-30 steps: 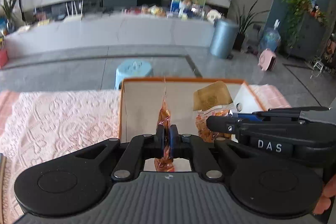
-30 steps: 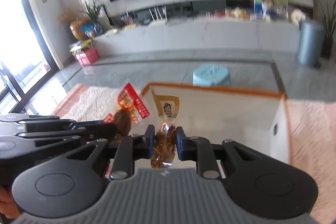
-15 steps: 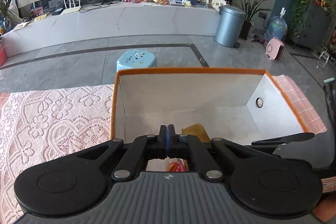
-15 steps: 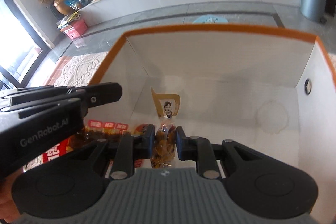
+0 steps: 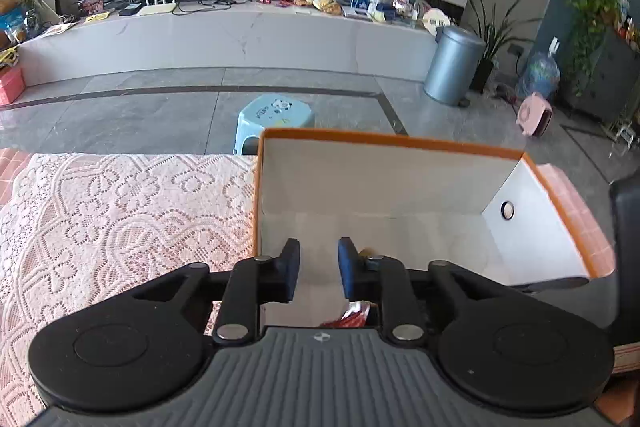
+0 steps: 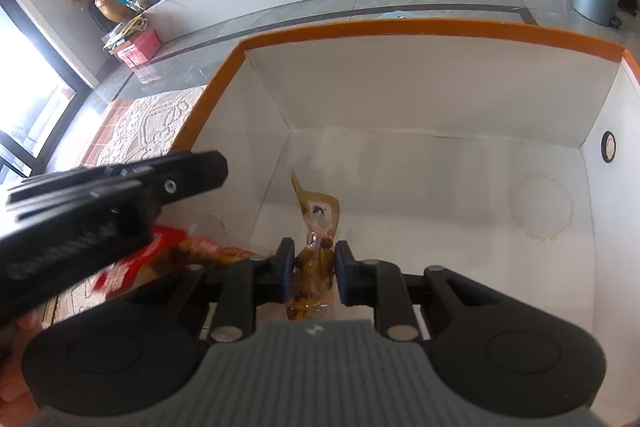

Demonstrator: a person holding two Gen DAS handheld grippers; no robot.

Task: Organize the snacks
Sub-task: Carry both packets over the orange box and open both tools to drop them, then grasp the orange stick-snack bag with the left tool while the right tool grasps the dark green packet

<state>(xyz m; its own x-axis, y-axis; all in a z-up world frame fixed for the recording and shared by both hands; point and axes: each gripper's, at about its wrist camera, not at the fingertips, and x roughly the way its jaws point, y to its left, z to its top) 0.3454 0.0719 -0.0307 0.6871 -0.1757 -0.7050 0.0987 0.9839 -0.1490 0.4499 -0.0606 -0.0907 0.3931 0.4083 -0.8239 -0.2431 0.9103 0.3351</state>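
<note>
Now: both grippers over the box

Left gripper (image 5: pixel 319 269) sits above the near-left corner of the orange-rimmed white box (image 6: pixel 420 27); jaws have just been opening, a narrow gap with nothing between. Red snack packet (image 6: pixel 132 267) lies loose below it in the box. Right gripper (image 6: pixel 311 269) pinches a clear packet of brown snacks (image 6: pixel 314 267), its tan top pointing into the box. Lace cloth (image 5: pixel 120 219) under the box.

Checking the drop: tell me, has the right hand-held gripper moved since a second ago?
Yes. The right hand-held gripper, shut on a snack packet, has sunk past the box's orange rim, toward its floor.
</note>
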